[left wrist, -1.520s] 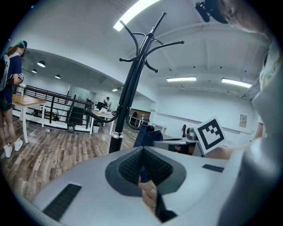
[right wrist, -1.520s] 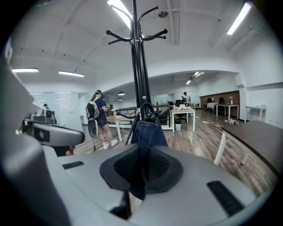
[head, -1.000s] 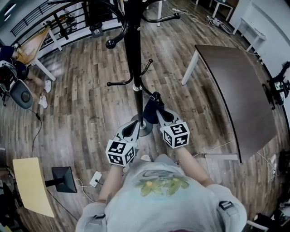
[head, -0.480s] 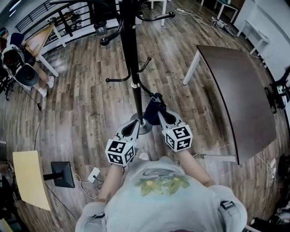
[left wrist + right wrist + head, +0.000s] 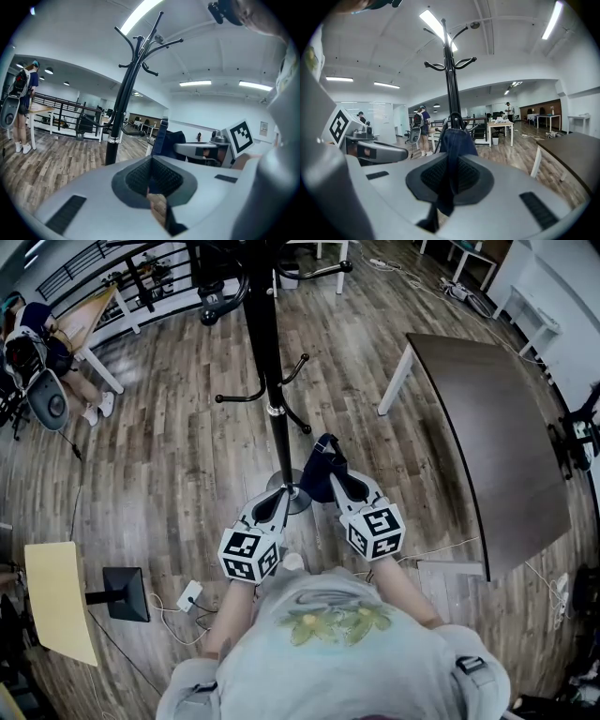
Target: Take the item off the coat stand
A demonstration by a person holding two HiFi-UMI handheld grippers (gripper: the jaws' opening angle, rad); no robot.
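We see the right gripper closed on a dark blue cloth item. In the right gripper view its jaws stand together with a fold of this item pinched between them, and the rest of the cloth rises in front of the jaws and hangs a little below them. The item is in the air just beside the black pole of the coat stand, on the pole's right side in the head view, above the stand's round base and near one low hook. We cannot tell if the cloth touches that hook.

The left gripper is at the other side of the pole, close to the base. In the left gripper view its jaws are together and nothing is between them; the blue item and the right gripper show further right.

The coat stand stands on the wooden floor, well apart from the dark table near the right edge of the floor.
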